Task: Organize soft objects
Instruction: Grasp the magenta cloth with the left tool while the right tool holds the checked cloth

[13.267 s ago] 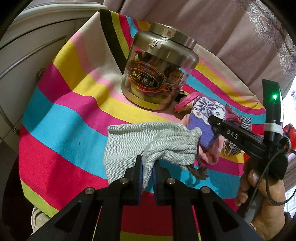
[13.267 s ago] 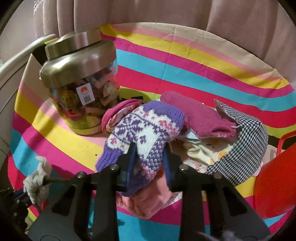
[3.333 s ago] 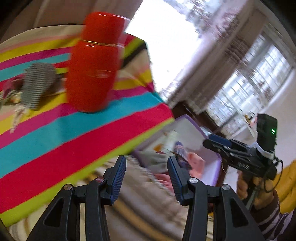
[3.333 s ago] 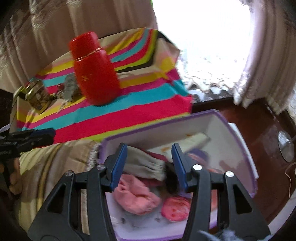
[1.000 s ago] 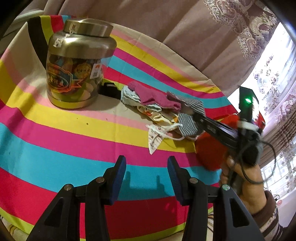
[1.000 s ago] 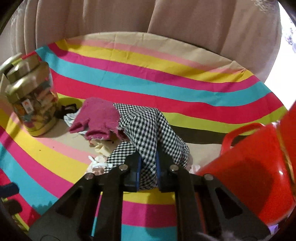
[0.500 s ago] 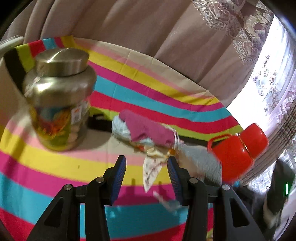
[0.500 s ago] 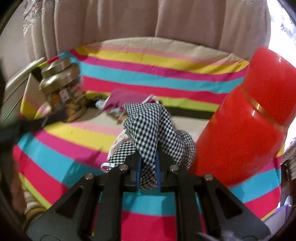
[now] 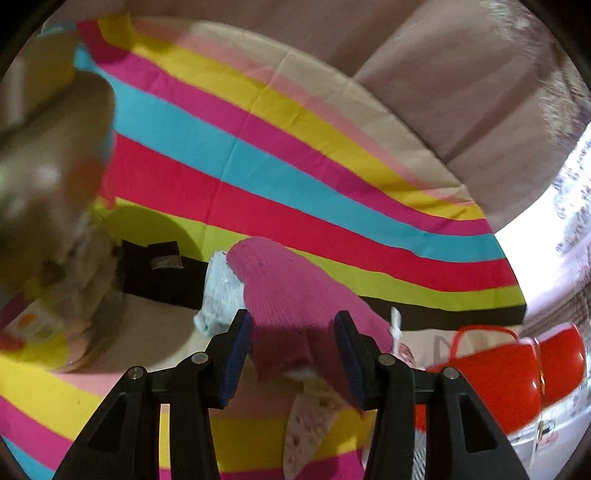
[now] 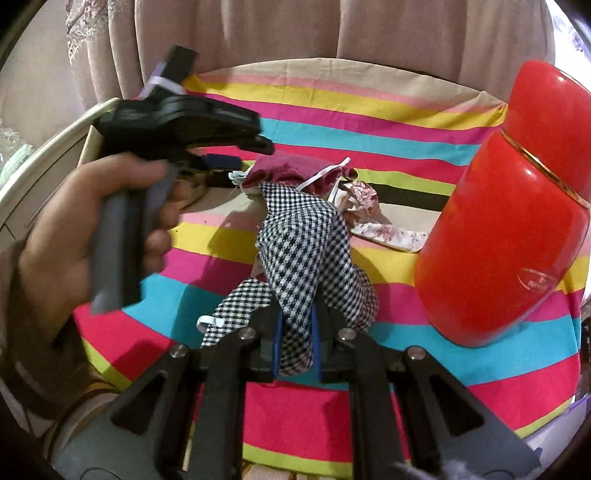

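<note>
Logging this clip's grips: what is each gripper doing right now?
Left gripper: open, jaws either side of the magenta knitted cloth, not pressing it.
Right gripper: shut on the black-and-white checked cloth.

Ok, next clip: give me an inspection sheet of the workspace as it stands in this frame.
Surface: striped tablecloth, bright bands.
Job's things: checked cloth lifted off the pile; magenta knit piece, pale blue cloth and floral cloth lie on the table.
Clutter: red flask; jar, blurred.
Grippers: right gripper shut on the checked cloth; left gripper open, the magenta piece between its fingers, not pinched.
Cables: nothing seen.
Surroundings: beige curtain behind the table.
</note>
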Demonstrator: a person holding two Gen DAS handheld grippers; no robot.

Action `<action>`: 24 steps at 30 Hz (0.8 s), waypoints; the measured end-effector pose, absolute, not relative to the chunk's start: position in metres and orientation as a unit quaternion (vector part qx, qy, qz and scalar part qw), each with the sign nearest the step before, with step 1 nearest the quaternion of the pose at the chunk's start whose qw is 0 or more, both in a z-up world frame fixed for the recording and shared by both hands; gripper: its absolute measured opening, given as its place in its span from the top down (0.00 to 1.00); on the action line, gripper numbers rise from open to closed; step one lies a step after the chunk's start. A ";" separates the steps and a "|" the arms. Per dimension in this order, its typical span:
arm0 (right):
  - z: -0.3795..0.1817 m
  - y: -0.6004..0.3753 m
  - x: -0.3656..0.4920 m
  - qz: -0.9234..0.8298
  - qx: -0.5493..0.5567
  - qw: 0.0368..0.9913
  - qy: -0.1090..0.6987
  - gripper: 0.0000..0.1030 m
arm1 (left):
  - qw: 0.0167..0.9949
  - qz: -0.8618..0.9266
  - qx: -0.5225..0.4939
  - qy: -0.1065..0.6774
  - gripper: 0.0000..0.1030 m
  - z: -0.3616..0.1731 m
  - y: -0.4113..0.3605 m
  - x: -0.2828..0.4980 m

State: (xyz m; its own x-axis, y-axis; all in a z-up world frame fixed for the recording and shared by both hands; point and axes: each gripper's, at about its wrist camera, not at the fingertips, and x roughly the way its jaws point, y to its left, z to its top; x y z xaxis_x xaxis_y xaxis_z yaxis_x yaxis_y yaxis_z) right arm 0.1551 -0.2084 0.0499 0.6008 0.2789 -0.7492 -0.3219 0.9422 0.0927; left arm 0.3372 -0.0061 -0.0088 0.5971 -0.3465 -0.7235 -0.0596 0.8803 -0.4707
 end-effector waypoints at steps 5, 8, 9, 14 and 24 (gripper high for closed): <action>0.052 -0.212 0.146 0.172 -0.022 0.894 0.413 0.85 | 0.854 -0.072 -0.230 0.460 0.47 -0.017 -0.017 0.360; 0.052 -0.214 0.146 0.174 -0.016 0.893 0.414 0.85 | 0.860 -0.062 -0.184 0.473 0.41 -0.017 -0.035 0.367; 0.052 -0.216 0.146 0.174 -0.014 0.893 0.414 0.85 | 0.866 -0.057 -0.159 0.471 0.44 -0.016 -0.042 0.367; 0.052 -0.220 0.146 0.173 -0.005 0.893 0.415 0.85 | 0.885 -0.052 -0.052 0.460 0.83 -0.011 -0.069 0.359; 0.060 -0.237 0.141 0.157 0.016 0.899 0.409 0.85 | 0.909 -0.062 -0.095 0.401 0.94 0.033 -0.047 0.318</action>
State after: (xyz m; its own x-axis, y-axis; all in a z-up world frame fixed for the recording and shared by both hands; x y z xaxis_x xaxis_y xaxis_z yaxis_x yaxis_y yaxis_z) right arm 0.1408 -0.2372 0.0598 0.6155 0.2954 -0.7307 -0.2698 0.9501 0.1568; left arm 0.3177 -0.0466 0.0331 0.6716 -0.1881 -0.7167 0.0361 0.9744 -0.2219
